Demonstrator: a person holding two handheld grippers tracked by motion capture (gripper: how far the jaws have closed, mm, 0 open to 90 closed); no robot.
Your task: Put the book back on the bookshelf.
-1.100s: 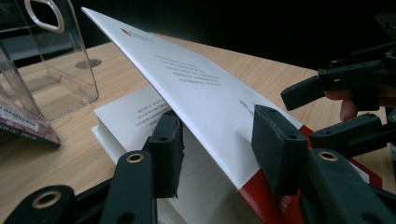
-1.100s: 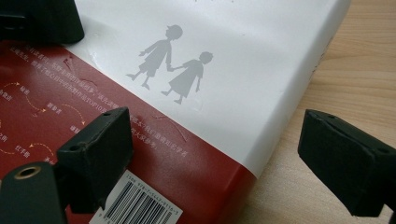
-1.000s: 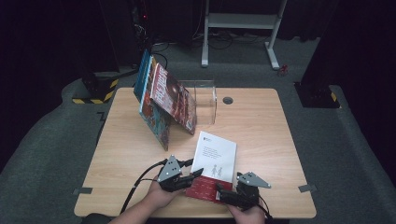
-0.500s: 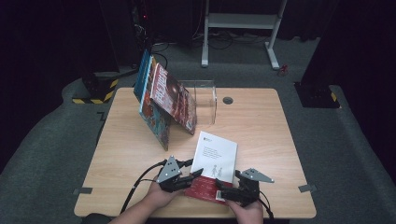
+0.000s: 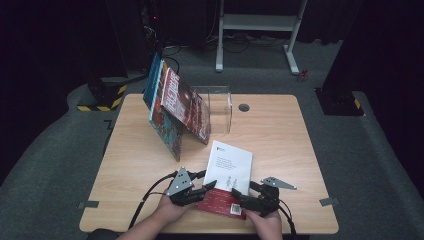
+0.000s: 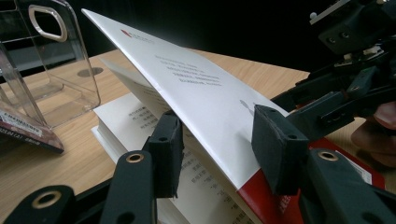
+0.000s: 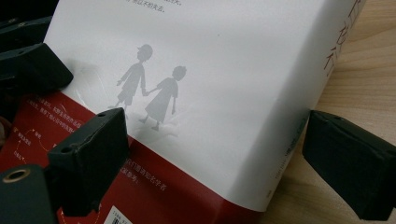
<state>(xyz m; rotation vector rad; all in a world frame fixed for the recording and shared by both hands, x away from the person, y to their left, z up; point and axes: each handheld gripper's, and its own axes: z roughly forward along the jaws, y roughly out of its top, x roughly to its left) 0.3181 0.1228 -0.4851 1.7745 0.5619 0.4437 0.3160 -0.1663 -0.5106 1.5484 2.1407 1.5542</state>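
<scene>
While the white book (image 5: 231, 172) lies flat near the person's edge of the table (image 5: 280, 135), its cover is lifted away from the pages, and the step in hand looks like getting a sound hold on the book so that it can be raised.

The left gripper (image 6: 219, 154) has its jaws partly apart, astride the raised cover: one pad sits under the cover, just above the printed page, the other rests against the cover's outer face near the red band. Whether the pads truly pinch the cover I cannot tell; a little light seems to remain beside the inner pad. The right gripper (image 7: 215, 168) stands wide, one jaw over the red band of the cover, the other out beyond the spine on bare wood, clear of the book and holding nothing.

To do this well, I judge that the left pads should either close squarely on the cover or slip deeper beneath the whole block of pages; a hold on the cover alone would let the pages sag and strain the hinge. The right jaws need to come in along the spine, lower jaw sliding under it flat on the table, before closing. The leaning books (image 5: 175, 110) and the clear stand (image 5: 220, 107) lie well beyond both grippers.
</scene>
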